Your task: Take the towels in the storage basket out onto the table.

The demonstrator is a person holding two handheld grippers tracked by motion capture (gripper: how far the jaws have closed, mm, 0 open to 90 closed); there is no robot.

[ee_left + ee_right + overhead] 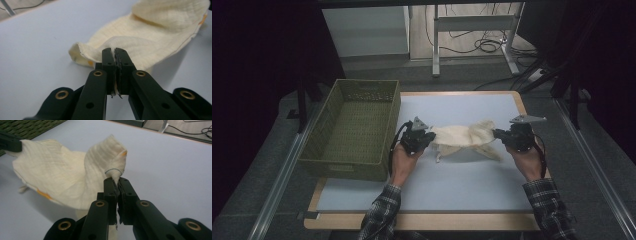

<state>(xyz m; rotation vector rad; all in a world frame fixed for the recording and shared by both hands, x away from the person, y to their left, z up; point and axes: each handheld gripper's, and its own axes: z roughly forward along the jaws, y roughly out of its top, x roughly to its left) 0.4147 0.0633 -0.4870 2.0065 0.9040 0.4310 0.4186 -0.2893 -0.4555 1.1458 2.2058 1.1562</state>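
Jaws of both grippers are pinched on the cream cloth [464, 137], which stretches left to right between them at mid-bench, just right of the green basket [353, 127]. In the left gripper view, the left gripper [115, 53] clamps one cloth edge. In the right gripper view, the right gripper [116, 181] nips a bunched corner.

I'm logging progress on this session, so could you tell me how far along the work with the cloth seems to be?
Done: both grips look secured, with the left gripper and right gripper each shut on an end of the cream cloth. In hand: the cloth hangs stretched between them over the table. Left, probably: folding it or moving it into the green basket, which is empty.
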